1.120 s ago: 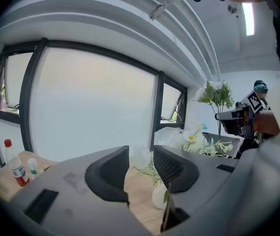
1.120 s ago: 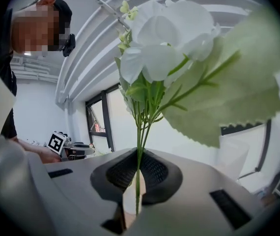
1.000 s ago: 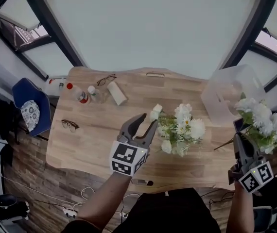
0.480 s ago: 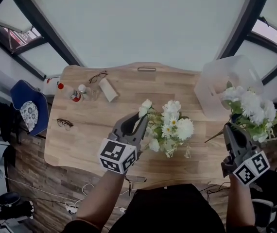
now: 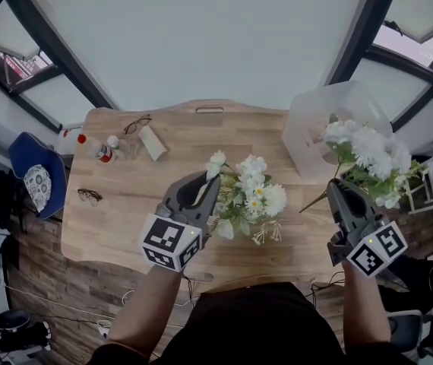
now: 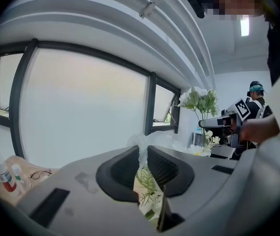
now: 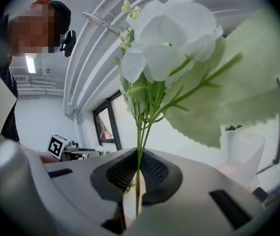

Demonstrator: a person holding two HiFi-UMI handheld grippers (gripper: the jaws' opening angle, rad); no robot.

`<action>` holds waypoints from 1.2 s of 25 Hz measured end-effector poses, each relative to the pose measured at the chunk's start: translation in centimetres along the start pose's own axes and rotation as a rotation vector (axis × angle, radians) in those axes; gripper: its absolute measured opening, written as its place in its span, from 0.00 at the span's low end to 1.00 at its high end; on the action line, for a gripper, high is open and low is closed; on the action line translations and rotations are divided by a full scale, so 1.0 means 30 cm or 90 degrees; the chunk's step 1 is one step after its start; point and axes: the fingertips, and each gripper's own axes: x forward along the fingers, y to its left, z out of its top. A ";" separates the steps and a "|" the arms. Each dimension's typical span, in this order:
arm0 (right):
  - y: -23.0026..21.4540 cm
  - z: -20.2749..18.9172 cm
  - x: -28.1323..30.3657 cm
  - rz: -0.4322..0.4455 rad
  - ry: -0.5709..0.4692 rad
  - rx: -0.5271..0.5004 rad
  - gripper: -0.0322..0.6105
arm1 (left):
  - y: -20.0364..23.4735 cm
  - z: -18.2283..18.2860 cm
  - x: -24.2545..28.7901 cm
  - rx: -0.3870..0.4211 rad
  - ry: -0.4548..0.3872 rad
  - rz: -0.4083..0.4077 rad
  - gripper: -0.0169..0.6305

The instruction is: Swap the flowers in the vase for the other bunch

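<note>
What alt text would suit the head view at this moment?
Seen from above, the left gripper, its jaws just closing, grips a bunch of white flowers over a wooden table, while the right gripper holds a second white bunch by its stems beside a translucent vase.

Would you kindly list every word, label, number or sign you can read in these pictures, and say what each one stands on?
No text here can be read.
The red-labelled bottle: its print is too small to read.
The left marker cube and the right marker cube: black-and-white square patterns only, no letters or digits.
</note>
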 end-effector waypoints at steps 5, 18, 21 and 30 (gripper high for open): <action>0.009 0.015 0.009 0.010 -0.012 0.001 0.10 | -0.002 0.027 -0.001 -0.008 -0.010 -0.002 0.11; 0.029 0.032 0.007 0.018 -0.026 0.000 0.10 | 0.053 0.058 -0.069 -0.015 -0.028 0.027 0.11; 0.038 0.036 0.011 0.023 -0.029 -0.003 0.10 | 0.053 0.076 -0.076 -0.015 -0.037 0.027 0.11; 0.051 0.047 0.013 0.028 -0.040 -0.005 0.10 | 0.055 0.139 -0.079 -0.018 -0.060 0.023 0.11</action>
